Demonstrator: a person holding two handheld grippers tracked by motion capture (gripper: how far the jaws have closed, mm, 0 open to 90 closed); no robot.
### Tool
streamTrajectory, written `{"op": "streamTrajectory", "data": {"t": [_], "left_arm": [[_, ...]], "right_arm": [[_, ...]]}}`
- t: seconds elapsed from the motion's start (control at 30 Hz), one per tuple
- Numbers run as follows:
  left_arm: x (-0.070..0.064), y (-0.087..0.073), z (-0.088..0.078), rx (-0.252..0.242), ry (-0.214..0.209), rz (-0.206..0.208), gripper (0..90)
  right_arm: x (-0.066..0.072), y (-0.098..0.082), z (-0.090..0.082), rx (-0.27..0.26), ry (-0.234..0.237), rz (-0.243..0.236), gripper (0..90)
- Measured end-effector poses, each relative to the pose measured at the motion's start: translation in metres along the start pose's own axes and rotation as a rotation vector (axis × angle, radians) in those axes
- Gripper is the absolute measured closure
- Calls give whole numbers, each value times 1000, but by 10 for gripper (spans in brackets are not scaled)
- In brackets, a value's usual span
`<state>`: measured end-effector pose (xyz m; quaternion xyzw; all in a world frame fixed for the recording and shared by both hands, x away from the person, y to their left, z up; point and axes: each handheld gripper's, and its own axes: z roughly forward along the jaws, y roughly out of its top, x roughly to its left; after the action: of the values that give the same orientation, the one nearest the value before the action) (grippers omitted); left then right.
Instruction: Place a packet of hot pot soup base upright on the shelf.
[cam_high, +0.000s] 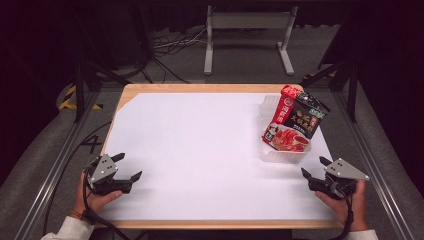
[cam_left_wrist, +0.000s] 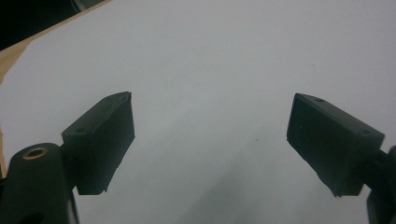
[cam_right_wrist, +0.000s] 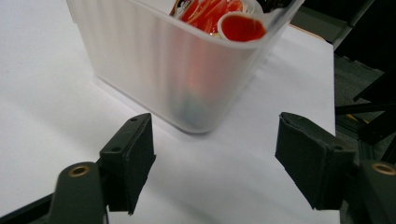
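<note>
We are holding both grippers low over the white table (cam_high: 200, 150), jaws spread wide and gripping nothing: the left gripper (cam_high: 127, 167) at seven o'clock, the right gripper (cam_high: 312, 167) at four o'clock. The frosted plastic bin (cam_high: 282, 152) is sitting at two o'clock, just beyond the right gripper, with a red-and-black snack packet (cam_high: 295, 120) leaning out above its rim. We are judging the bin light and top-heavy; nudging its near wall could be sliding or tipping it.

The surface (cam_high: 200, 88) is wood-edged and covered by a white sheet (cam_high: 200, 150). A clear tub (cam_high: 280, 154) stands on the sheet at right of centre in the frame, with a snack bag (cam_high: 295, 120) inside it.
</note>
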<state>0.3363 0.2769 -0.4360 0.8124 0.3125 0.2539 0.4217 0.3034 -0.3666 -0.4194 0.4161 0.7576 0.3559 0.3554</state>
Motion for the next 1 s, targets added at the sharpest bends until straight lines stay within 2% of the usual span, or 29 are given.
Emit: {"op": "streamTrajectory", "data": {"t": [0.13, 0.2, 0.37, 0.43, 0.5, 0.63, 0.67, 0.8, 1.0], "left_arm": [[5, -11, -6, -13, -13, -51, 159], [6, -14, -9, -25, -14, -59, 160], [6, -23, -12, -34, -23, -93, 158], [4, -25, -15, -41, -11, -87, 154], [2, -25, -18, -59, 0, -96, 152], [-3, -26, -22, -62, 7, -97, 149], [-5, -26, -23, -71, 8, -106, 148], [-6, -26, -25, -73, 18, -100, 147], [-4, -28, -25, -80, 23, -110, 144]], "right_arm": [[-2, -8, -3, 1, -3, 11, 244], [-3, -12, -4, 3, -11, 16, 231], [-3, -23, -4, 3, 5, 51, 208], [-1, -27, -3, 18, 5, 48, 204], [1, -29, -3, 18, 6, 45, 186], [5, -29, -4, 7, -10, 34, 182], [6, -29, -4, 8, -5, 29, 181], [7, -29, -3, 12, 2, 15, 179], [4, -27, -13, -45, -7, 37, 180]]}}
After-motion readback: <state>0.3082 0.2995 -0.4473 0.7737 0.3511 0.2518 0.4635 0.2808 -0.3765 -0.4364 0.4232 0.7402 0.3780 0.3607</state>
